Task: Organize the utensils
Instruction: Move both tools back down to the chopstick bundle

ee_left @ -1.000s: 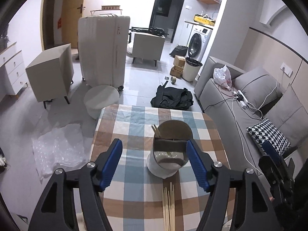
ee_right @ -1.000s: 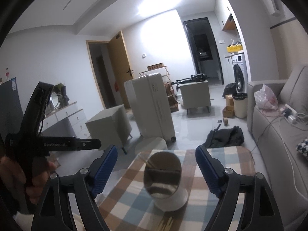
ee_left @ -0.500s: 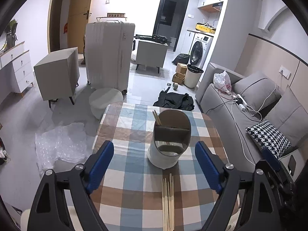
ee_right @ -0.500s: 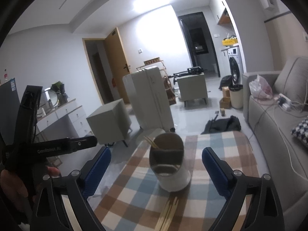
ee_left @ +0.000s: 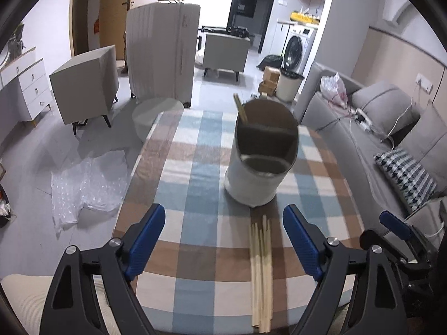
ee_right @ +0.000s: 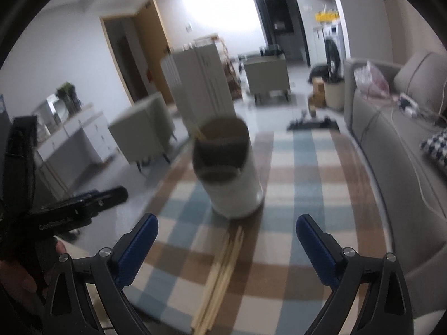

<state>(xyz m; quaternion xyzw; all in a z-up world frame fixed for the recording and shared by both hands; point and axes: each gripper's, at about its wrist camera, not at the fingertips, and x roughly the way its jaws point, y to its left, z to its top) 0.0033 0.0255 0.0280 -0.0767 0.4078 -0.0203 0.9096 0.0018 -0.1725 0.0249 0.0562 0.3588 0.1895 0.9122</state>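
A white cylindrical utensil holder (ee_left: pixel 258 162) with a divided brown inside stands on the checked tablecloth (ee_left: pixel 195 167). One chopstick (ee_left: pixel 240 109) leans in its far compartment. A bundle of several wooden chopsticks (ee_left: pixel 261 273) lies flat on the cloth in front of the holder. My left gripper (ee_left: pixel 223 240) is open and empty, above the cloth just left of the bundle. In the right wrist view the holder (ee_right: pixel 229 167) and the chopstick bundle (ee_right: pixel 220 273) are blurred. My right gripper (ee_right: pixel 226 245) is open and empty above the bundle.
A grey sofa (ee_left: pixel 377 128) runs along the table's right side. A white suitcase (ee_left: pixel 162 53), a grey cabinet (ee_left: pixel 83 81) and bubble wrap (ee_left: pixel 86 184) are on the floor beyond and left of the table. The left gripper's body (ee_right: pixel 56 212) shows at the right view's left.
Both grippers have pulled back and tilted down from the holder. The chopstick bundle has come into full view below both grippers. Both stay open.
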